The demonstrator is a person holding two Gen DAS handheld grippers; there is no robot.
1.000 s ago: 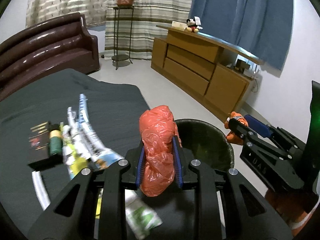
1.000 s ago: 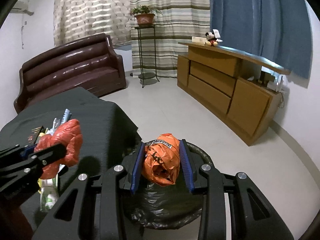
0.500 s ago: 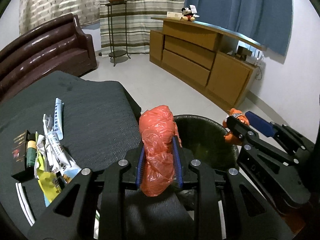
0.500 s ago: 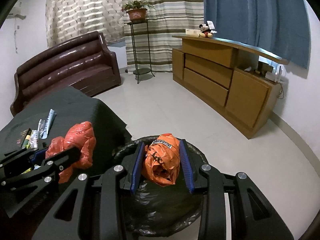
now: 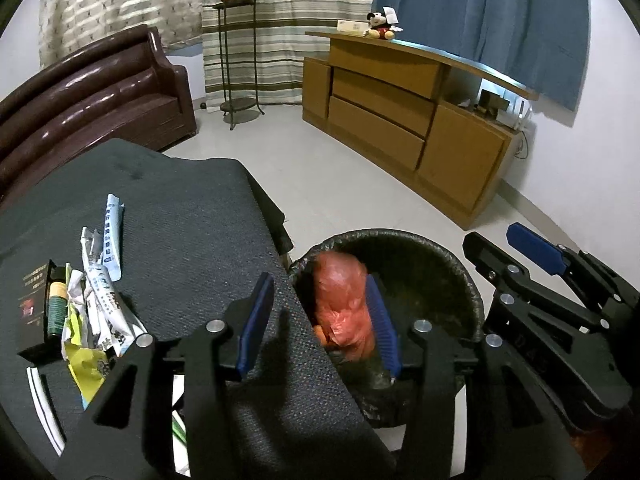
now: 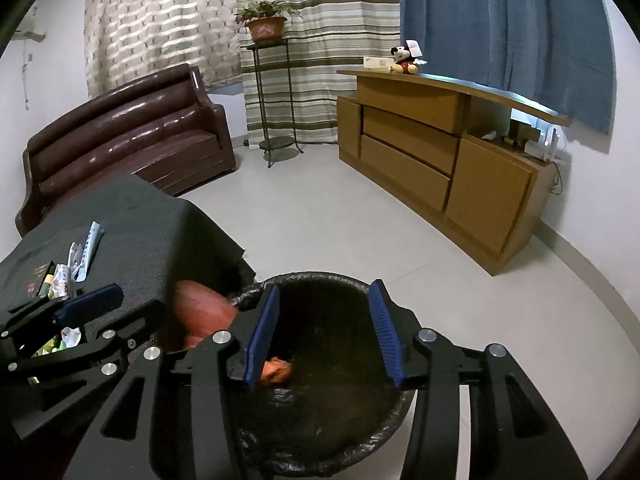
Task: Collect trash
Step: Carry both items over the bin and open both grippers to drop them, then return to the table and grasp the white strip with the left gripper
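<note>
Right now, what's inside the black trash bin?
An orange wrapper lies on the black liner in the trash bin. A red plastic bag is dropping in at the rim. The right gripper's fingers hide part of the bottom.

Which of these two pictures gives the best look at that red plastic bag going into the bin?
The left wrist view. There the red plastic bag shows nearly whole, blurred, between the opening jaws of the left gripper, over the bin. The right wrist view shows only a blurred part of it, half hidden behind the left gripper's arm.
</note>
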